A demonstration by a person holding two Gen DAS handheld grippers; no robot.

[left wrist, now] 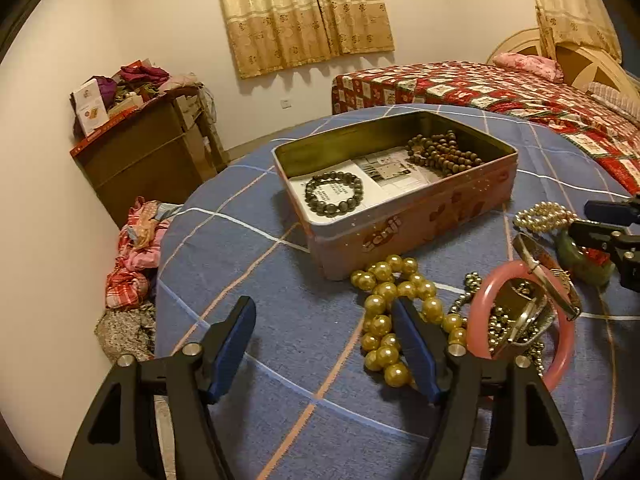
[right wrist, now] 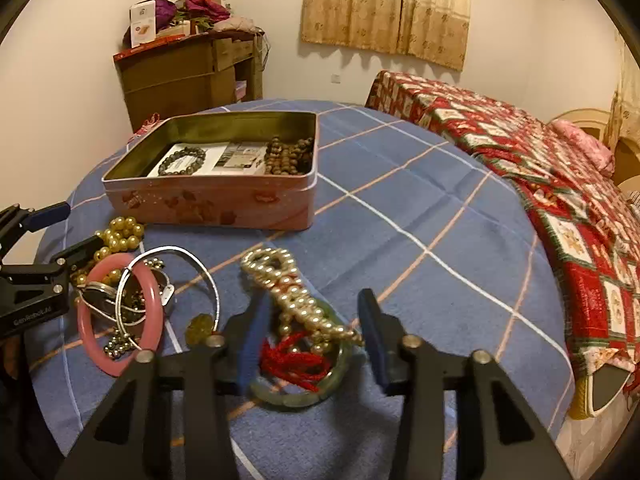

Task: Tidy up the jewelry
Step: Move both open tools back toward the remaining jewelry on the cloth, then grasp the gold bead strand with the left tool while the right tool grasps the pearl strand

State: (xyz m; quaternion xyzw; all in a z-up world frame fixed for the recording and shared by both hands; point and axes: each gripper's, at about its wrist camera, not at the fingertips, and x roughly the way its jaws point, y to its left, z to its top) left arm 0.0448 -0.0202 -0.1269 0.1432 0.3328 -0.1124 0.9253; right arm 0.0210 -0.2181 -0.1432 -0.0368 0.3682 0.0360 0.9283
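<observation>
A pink tin [left wrist: 400, 232] stands open on the blue checked tablecloth. It holds a dark bead bracelet [left wrist: 334, 194] and brown wooden beads [left wrist: 444, 152]. My left gripper [left wrist: 326, 344] is open. Its right finger rests among the gold bead necklace [left wrist: 384, 292], beside a pink bangle [left wrist: 560, 360]. My right gripper [right wrist: 314, 328] is open too, its fingers on either side of a pearl strand [right wrist: 296, 300], a red cord [right wrist: 292, 360] and a green bangle [right wrist: 288, 396]. The pads do not press on any of them. A silver hoop necklace [right wrist: 208, 276] lies over the pink bangle [right wrist: 120, 320].
A bed with a red patterned quilt [right wrist: 540, 168] runs along the right side of the table. A brown cabinet [left wrist: 152, 152] piled with clothes stands at the back left wall. More clothes [left wrist: 132, 260] lie on the floor past the table's left edge.
</observation>
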